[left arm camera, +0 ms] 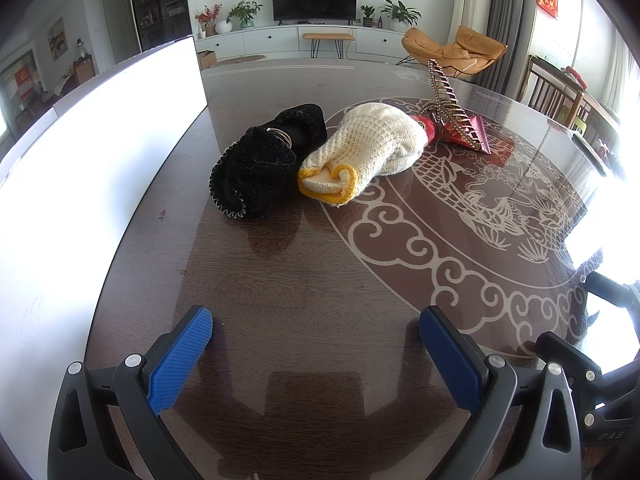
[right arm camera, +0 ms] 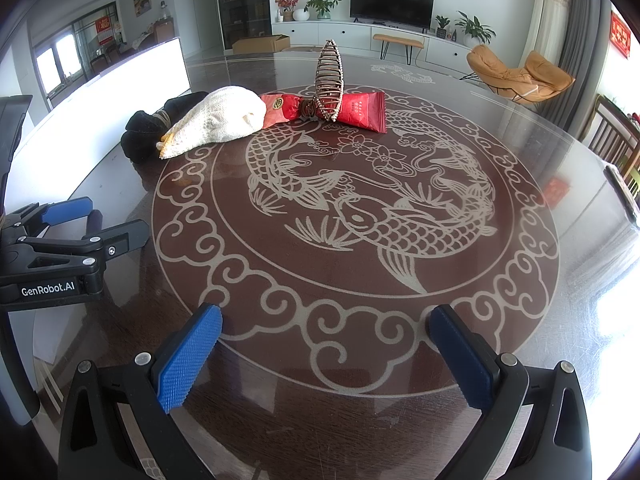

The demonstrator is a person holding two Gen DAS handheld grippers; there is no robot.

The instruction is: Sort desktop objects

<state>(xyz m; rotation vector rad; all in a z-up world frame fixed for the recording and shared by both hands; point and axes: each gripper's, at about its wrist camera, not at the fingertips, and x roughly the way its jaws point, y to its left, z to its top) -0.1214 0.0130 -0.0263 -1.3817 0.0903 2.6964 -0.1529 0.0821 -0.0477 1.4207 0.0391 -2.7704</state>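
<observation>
Left wrist view looks across a dark brown glass-topped table [left arm camera: 280, 280] printed with a pale carp-and-cloud roundel [left arm camera: 460, 216]; that roundel serves as the landmark. The left gripper [left arm camera: 316, 344] hovers low over the table just outside the roundel's near-left rim, its blue ribbed pads [left arm camera: 180, 360] spread wide with nothing between them. On the roundel's far-left rim lies a cream knitted glove with a yellow cuff [left arm camera: 368, 148], the cuff pointing toward the camera. Touching its left side, off the roundel, sits a crumpled black fuzzy glove with pale stitched edging [left arm camera: 264, 164]; a small metal ring seems to rest on it, though the detail is too fine to be sure. A tall white box [left arm camera: 100, 152] stands beyond the roundel's left side.

From the right wrist view, the right gripper [right arm camera: 326, 354] hangs over the roundel's near rim, jaws likewise parted and empty. At the roundel's far edge a red foil snack packet [right arm camera: 356, 112] lies flat, its left end against the cream glove, and a bronze rhinestone claw hair clip [right arm camera: 329, 80] stands upright on it.
</observation>
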